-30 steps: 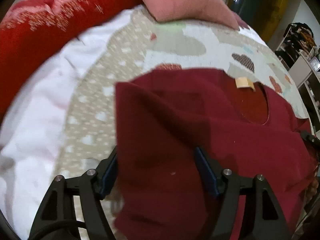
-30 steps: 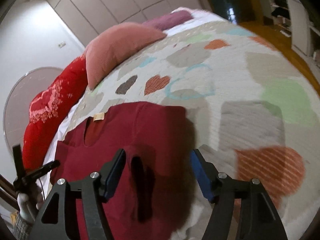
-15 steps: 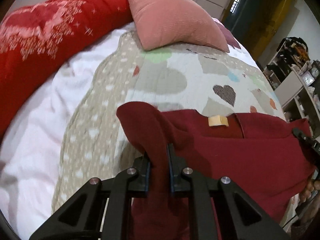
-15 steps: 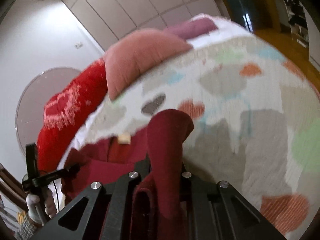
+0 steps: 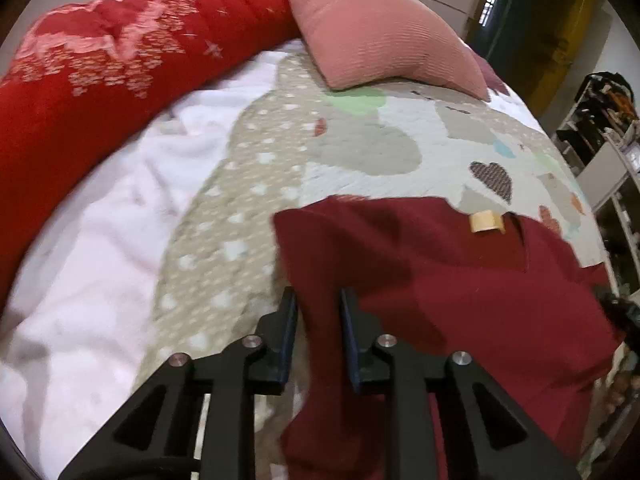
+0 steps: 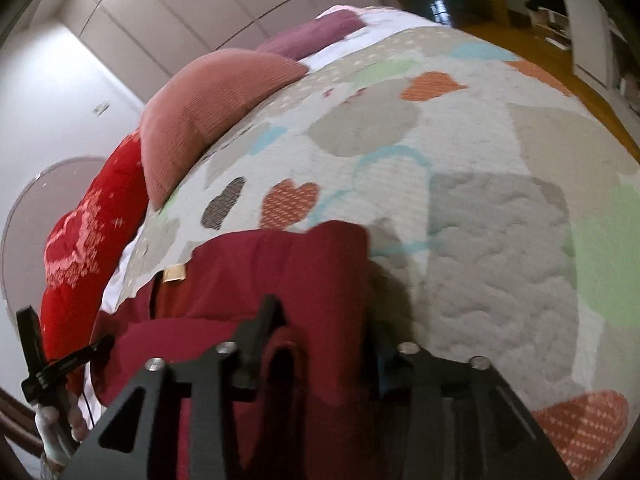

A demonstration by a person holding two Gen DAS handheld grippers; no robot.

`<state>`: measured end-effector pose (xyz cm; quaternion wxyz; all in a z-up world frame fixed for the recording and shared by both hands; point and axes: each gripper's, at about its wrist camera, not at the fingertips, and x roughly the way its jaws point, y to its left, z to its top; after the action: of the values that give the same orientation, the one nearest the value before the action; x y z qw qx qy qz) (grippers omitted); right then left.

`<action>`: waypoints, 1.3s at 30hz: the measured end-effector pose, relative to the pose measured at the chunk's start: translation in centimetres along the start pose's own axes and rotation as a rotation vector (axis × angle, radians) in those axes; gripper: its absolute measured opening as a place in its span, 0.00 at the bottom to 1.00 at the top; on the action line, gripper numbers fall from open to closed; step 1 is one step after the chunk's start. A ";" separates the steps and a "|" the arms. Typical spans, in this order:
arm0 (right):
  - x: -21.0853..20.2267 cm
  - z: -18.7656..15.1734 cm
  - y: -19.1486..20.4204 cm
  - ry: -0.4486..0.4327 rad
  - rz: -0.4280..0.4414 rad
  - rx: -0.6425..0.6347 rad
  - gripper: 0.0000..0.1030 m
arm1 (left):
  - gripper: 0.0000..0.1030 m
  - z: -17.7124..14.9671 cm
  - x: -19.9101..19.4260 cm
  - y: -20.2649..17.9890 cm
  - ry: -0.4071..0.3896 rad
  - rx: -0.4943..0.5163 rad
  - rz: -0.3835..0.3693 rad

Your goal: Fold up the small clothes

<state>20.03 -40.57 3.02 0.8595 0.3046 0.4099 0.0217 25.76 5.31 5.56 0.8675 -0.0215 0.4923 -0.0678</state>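
The maroon shirt (image 5: pixel 460 280) lies between both tools with each side turned inward. The left gripper (image 5: pixel 318 336) and right gripper (image 6: pixel 320 344) have just been opening, cloth loose between their parted jaws. Judging from this, the lengthwise fold remains.

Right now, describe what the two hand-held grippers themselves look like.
The left hand-held gripper has a matte black frame with triangular cut-outs, silver round screw heads and thin blue pads lining its fingers. A black cable loops at its lower left. The right hand-held gripper is built alike: black frame, silver screws and a blue pad on one finger. No sleeve shows.
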 end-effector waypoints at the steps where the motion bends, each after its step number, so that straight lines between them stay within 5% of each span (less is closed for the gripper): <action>1: -0.4 -0.1 -0.2 -0.006 -0.004 -0.001 0.46 | 0.23 -0.5 -0.4 0.7 -0.001 -0.014 0.000; 9: -5.3 -3.2 -0.4 -0.020 -0.015 -0.053 0.48 | 0.26 -6.3 -3.1 3.7 0.027 -0.093 -0.064; 15: -7.1 -8.1 -0.6 0.024 0.027 -0.049 0.48 | 0.37 -11.8 -4.2 3.5 0.052 -0.124 -0.120; 31: -9.9 -18.2 -1.4 0.094 0.268 0.073 0.48 | 0.60 -22.3 -9.0 2.0 0.005 -0.204 -0.249; 39: -11.9 -21.4 -1.9 0.108 0.345 0.075 0.48 | 0.61 -25.4 -11.0 1.5 0.004 -0.150 -0.249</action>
<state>-3.65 -34.76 -0.01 0.8079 0.4004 0.3976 0.1698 -1.41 9.11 1.73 0.8475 -0.1468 0.4910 -0.1379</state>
